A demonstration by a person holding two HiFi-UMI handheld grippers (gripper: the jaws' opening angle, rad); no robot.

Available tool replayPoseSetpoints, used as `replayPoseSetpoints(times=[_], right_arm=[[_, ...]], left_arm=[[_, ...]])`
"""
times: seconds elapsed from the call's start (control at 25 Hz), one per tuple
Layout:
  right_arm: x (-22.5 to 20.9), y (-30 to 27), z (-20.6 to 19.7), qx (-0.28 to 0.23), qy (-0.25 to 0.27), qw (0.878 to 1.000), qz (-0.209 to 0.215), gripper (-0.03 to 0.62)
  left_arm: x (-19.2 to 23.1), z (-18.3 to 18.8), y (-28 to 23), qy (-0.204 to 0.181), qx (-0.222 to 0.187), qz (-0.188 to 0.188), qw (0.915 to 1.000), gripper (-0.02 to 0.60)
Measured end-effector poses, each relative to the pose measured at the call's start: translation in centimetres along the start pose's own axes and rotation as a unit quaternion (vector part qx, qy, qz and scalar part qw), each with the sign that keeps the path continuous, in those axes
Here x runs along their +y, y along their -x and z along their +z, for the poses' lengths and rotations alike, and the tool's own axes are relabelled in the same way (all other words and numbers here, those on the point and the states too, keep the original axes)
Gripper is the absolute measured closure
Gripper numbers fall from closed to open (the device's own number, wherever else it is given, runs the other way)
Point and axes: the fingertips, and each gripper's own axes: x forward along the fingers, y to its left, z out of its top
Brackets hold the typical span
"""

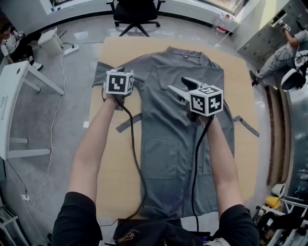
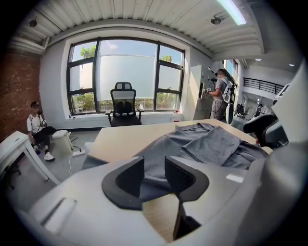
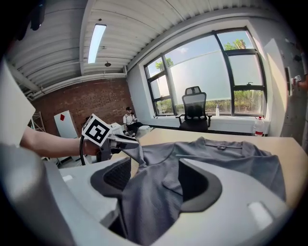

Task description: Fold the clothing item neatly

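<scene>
Black office chair (image 1: 136, 12) beyond wooden table (image 1: 120, 50); white bin (image 1: 50, 40); power strip (image 1: 71, 48) on floor; white side table (image 1: 12, 86) at left.

Left gripper (image 2: 154, 174) cube (image 1: 119, 82): black-and-white square marker pattern; no letters, no digits.
Right gripper (image 3: 154, 180) cube (image 1: 207, 100): same kind of marker on each visible face; nothing to read.
Collar tag (image 1: 185, 56): small dark tag on the grey garment (image 1: 187, 120), ahead of the right gripper; too small to read.
White board (image 3: 62, 124): red diamond sign, far off beyond the left gripper; no wording.
Dark shirt print (image 1: 127, 235): behind both grippers; illegible.
Readable text: none.
</scene>
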Motion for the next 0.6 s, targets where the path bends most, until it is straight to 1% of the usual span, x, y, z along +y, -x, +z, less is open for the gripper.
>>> replayPoseSetpoints(times=[0.2, 0.32, 0.44, 0.52, 0.6], right_arm=[[4.7, -6.3, 2.1, 0.018, 0.018, 0.999, 0.036, 0.298], [7.3, -10.7, 3.3, 0.026, 0.038, 0.997, 0.057, 0.310], [9.9, -15.2, 4.9, 0.024, 0.051, 0.995, 0.084, 0.318], [11.2, -18.3, 5.7, 0.027, 0.058, 0.993, 0.099, 0.325], [12.1, -21.2, 6.0, 0.041, 0.070, 0.991, 0.107, 0.330]], left_arm=[[6.4, -1.5, 2.8, 0.020, -0.002, 0.016, 0.9997, 0.437], [9.4, -2.8, 4.3, 0.037, -0.002, 0.018, 0.9992, 0.437], [11.0, -3.7, 5.5, 0.050, -0.004, 0.006, 0.9987, 0.437], [11.8, -3.9, 6.2, 0.046, -0.008, 0.004, 0.9989, 0.437], [12.7, -4.1, 6.8, 0.042, -0.010, 0.008, 0.9990, 0.437]])
